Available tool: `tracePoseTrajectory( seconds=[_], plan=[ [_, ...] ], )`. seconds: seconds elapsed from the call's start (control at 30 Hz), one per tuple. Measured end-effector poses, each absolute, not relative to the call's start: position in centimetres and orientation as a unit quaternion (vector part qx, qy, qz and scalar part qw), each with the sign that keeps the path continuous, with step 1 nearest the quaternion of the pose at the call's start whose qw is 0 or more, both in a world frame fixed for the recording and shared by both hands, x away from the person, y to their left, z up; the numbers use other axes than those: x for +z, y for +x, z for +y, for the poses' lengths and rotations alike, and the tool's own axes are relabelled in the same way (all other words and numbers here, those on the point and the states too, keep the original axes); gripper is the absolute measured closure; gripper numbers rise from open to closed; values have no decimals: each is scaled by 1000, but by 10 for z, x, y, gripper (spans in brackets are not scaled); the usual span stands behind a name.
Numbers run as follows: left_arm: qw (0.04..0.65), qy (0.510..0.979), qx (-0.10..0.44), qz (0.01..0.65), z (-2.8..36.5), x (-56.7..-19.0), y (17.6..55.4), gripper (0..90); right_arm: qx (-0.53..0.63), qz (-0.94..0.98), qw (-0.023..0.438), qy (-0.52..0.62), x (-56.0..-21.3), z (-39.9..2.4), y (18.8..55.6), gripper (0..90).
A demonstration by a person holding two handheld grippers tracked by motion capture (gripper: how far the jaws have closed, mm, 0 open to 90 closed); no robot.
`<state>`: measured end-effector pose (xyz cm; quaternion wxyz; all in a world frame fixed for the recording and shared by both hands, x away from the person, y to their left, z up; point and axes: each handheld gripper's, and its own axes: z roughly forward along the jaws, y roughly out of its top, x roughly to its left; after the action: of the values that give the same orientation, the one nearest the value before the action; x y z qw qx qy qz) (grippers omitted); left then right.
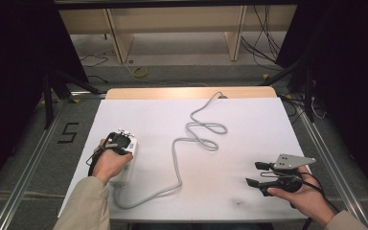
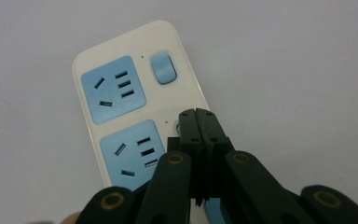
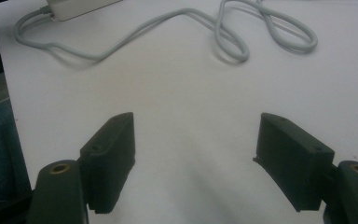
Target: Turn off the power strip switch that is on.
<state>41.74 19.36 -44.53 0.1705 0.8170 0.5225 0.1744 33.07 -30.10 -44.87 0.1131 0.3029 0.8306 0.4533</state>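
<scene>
Power strip [image 1: 126,165] lies near the left front edge of the white worktop [image 1: 249,129] in the high view, a white rounded-corner plastic bar with blue faces. Left claw [image 1: 122,138] sits right over its far end, held from behind by the left hand [image 1: 109,163]. Grey round cable [image 1: 191,143] leaves the strip's near end, bends along the front edge, then snakes in loose loops toward the far edge of the worktop. Right claw [image 1: 255,173] is held in the right hand [image 1: 303,194] near the right front corner, well apart from the strip, jaws spread, grey three-cornered plate on top. Left gripper view: left claw [image 2: 198,114] is pressed together, nothing between the pads, tips over the strip [image 2: 121,112] just beside the nearer blue socket [image 2: 135,158] and its small red dot; whether the tips touch the strip I cannot tell. Farther blue socket [image 2: 113,88] has slot holes, and a blue rounded rocker switch [image 2: 163,68] sits beside it. Smooth glossy casing, matte black jaws with brass-coloured pivots. Right gripper view: right claw [image 3: 193,140] spread wide over bare worktop [image 3: 186,93], blocky black pads, nothing between them. Strip's cable end [image 3: 74,7] is at the top left, cable [image 3: 233,42] looping across the top, well apart from the jaws.
</scene>
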Motion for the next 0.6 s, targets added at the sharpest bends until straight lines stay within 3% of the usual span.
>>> tracePoseTrajectory(
  seconds=[0.6],
  plan=[
    [158, 818, 170, 526, 192, -444, 420, 900, 452, 831, 111, 303, -449, -300, 331, 286]
  ],
)
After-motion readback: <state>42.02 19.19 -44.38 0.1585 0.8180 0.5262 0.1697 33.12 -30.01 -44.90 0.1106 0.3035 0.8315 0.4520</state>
